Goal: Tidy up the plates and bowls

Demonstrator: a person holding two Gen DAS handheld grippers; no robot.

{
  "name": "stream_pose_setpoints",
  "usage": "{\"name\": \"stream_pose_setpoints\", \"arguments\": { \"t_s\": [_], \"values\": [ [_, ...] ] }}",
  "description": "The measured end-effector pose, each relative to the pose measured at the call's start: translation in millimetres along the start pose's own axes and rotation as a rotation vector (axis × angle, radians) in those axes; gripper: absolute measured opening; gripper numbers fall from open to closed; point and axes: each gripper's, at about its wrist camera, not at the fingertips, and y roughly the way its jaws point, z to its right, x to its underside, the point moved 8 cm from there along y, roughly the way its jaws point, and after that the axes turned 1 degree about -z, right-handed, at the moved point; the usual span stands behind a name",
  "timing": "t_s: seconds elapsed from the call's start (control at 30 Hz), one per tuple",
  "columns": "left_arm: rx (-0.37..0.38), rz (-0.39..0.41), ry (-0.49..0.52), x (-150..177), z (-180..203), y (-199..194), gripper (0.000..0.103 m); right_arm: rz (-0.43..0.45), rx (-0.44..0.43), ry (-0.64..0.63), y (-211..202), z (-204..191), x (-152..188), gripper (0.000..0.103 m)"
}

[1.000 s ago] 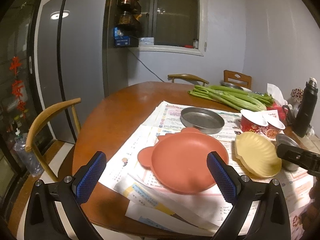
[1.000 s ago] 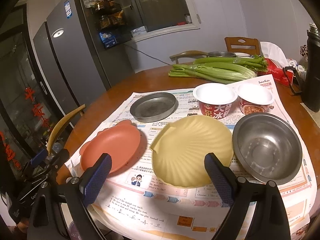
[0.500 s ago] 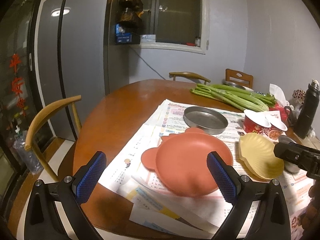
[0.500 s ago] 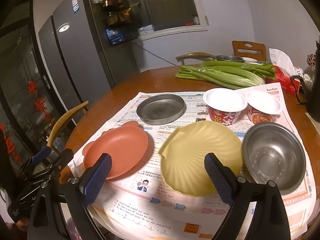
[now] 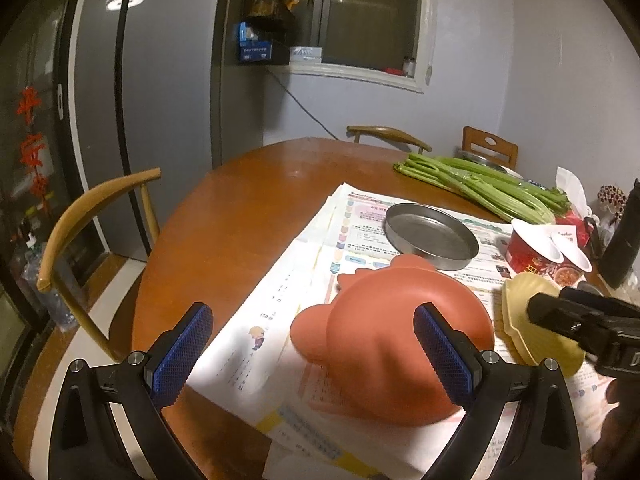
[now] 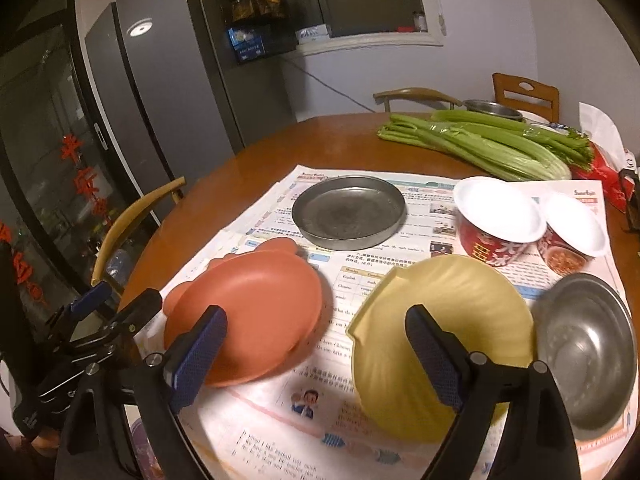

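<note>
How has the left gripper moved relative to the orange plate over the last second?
Yes. The left gripper has closed in on the orange plate, which looms larger against the fixed table.

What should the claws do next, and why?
Probably ease the left claw forward and down so its open fingers straddle the rim of the orange plate. Both claws are open and empty, and that plate lies right ahead on the newspaper.

Lighting: dim, warm indoor light from overhead; a round lamp reflection glares on the tall grey refrigerator door (image 5: 128, 1). Soft sheen on the round brown wooden bench (image 5: 256, 184). Dark window. Distortion: strong fisheye bowing, black vignette in corners. Blur: terracotta bear-shaped plastic plate (image 6: 248, 304) and pale yellow shell-shaped plate (image 6: 444, 320) smeared; background sharper.
</note>
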Motion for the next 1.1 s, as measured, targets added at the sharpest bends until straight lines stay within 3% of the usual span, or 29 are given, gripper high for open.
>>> {"name": "stream_pose_setpoints", "arguments": {
  "t_s": [0.23,0.53,0.87,0.97,1.1],
  "values": [
    [-0.006,-0.042,0.001,-3.3,-2.5,23.9,0.101,-0.092,-0.049,0.013,34.4,-5.0,-2.8,0.087],
    [-0.015,-0.132,-0.035,2.1,-9.2,59.5,0.101,-0.124,-0.049,-0.078,58.8,-20.5,-10.8,0.087],
    [-0.012,-0.189,-0.031,7.2,-4.9,78.7,0.1,-0.196,-0.072,-0.084,82.2,-24.3,-4.4,0.086],
    [-0.003,-0.202,-0.034,8.0,-4.0,82.0,0.094,-0.203,-0.073,-0.094,86.1,-25.1,-4.8,0.083],
    [-0.018,-0.235,-0.027,11.5,-3.5,89.4,0.076,-0.211,-0.081,-0.084,89.3,-23.3,-3.9,0.074]
  ]
}}
